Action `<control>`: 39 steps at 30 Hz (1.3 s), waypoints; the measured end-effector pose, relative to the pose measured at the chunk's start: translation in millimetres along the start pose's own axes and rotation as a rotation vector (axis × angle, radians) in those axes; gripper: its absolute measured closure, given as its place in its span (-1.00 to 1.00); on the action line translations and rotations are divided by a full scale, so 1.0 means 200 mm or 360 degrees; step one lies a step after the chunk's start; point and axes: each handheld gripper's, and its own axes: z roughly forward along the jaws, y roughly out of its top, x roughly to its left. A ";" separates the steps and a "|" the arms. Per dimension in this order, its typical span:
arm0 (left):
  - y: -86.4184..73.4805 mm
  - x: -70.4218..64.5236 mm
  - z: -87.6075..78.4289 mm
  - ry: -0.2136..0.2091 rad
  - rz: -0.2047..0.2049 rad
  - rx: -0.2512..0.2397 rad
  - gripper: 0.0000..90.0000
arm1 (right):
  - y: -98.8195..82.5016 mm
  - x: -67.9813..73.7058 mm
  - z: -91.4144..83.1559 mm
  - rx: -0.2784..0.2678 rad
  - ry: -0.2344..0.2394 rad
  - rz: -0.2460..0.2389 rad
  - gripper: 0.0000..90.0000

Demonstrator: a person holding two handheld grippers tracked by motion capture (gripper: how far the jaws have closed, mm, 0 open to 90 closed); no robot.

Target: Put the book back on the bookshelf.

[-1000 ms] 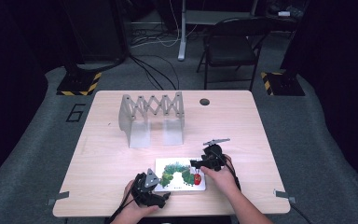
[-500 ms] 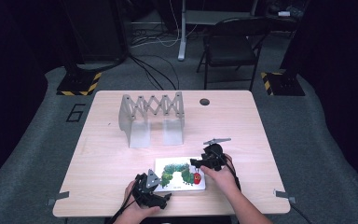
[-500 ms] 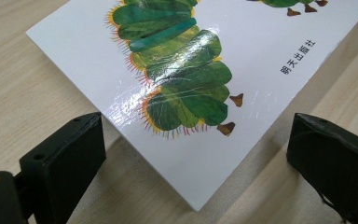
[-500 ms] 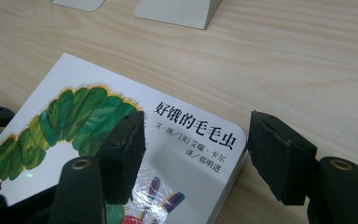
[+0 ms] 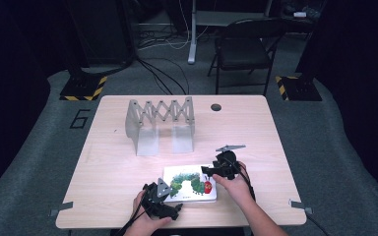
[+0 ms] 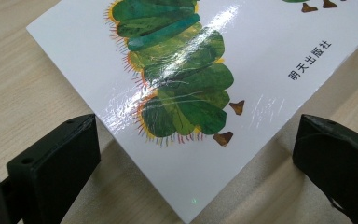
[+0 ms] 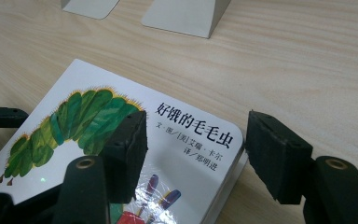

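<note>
A white picture book [image 5: 189, 183] with a green caterpillar on its cover lies flat near the table's front edge. My left gripper [image 5: 170, 195] sits at the book's near left corner. In the left gripper view that corner of the book [image 6: 182, 79] lies between the wide-apart jaws of the left gripper [image 6: 196, 163], which touch nothing. My right gripper [image 5: 208, 172] is at the book's far right corner. It stands open [image 7: 198, 154] astride the corner of the book [image 7: 74, 121], one jaw over the cover and the other beyond the edge.
A grey accordion-style rack [image 5: 160, 120] stands upright on the table behind the book, its feet [image 7: 182, 14] a short way off. A cable hole [image 5: 216, 106] is at the back of the table [image 5: 256, 128]. A folding chair [image 5: 241, 49] stands beyond.
</note>
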 end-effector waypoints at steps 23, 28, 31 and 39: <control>0.04 -0.02 0.01 0.0085 -0.0071 0.0078 -1.00 | 0.06 0.05 -0.06 -0.0003 0.0005 -0.0005 -0.13; 0.04 -0.02 0.01 0.0092 -0.0085 0.0092 -1.00 | 0.08 0.06 -0.07 0.0010 0.0008 0.0015 -0.11; 0.05 -0.02 0.01 0.0105 -0.0099 0.0098 -1.00 | 0.09 0.07 -0.09 0.0025 0.0012 0.0015 -0.09; 0.05 -0.02 0.01 0.0139 -0.0113 0.0098 -1.00 | 0.13 0.11 -0.09 0.0076 -0.0044 -0.0085 -0.09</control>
